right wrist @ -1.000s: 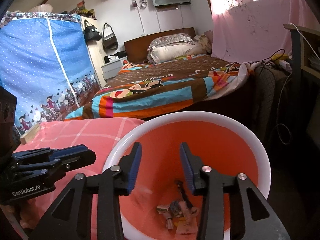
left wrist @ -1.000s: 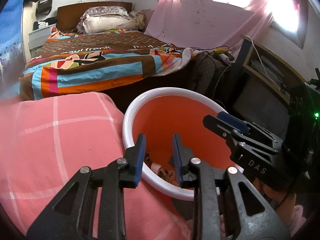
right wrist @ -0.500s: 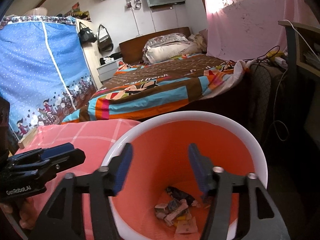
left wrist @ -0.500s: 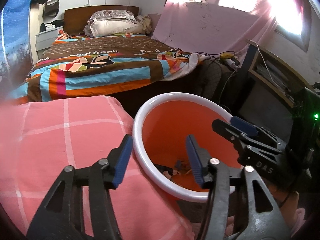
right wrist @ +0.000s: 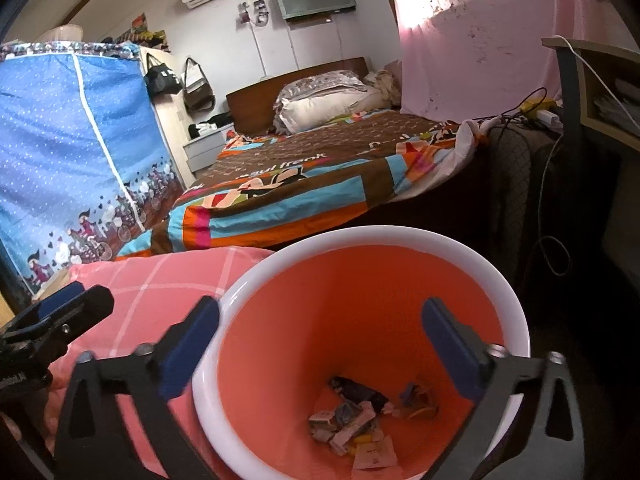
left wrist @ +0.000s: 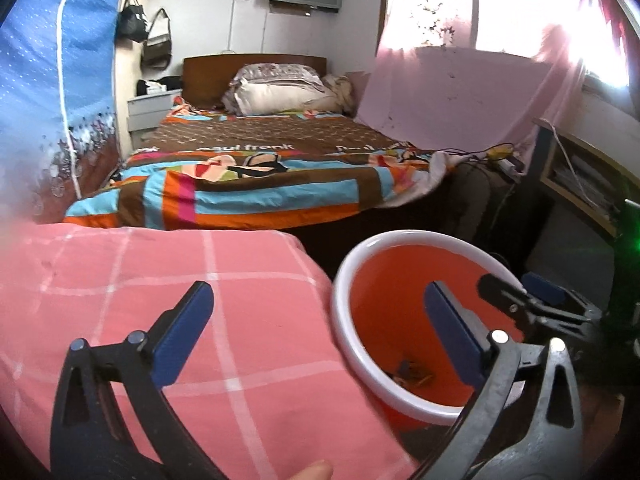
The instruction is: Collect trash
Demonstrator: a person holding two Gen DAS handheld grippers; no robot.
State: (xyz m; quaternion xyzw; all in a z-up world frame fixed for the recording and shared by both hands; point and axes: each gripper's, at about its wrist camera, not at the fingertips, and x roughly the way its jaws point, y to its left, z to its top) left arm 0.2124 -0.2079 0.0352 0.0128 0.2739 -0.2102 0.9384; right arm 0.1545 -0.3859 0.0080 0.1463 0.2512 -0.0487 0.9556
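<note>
Left tongs [left wrist: 316, 320]: just opened wide, nothing held | Right tongs [right wrist: 320, 328]: just opened wide, nothing held | Bin [right wrist: 400, 236]: lower centre, trash [right wrist: 356, 420] seen at bottom

The left gripper [left wrist: 316, 316] has just been opening and its jaws now stand wide apart with nothing between them. Its left finger hangs over a pink checked cover [left wrist: 160, 292]; its right finger hangs over the mouth of an orange bin [left wrist: 384, 312] with a white rim. A few scraps of trash [left wrist: 412, 372] lie at the bin's bottom. The right gripper [left wrist: 532, 300] reaches in from the right over the far rim. Behind stands a bed [left wrist: 260, 176] with a striped quilt and a pillow [left wrist: 280, 96].
</note>
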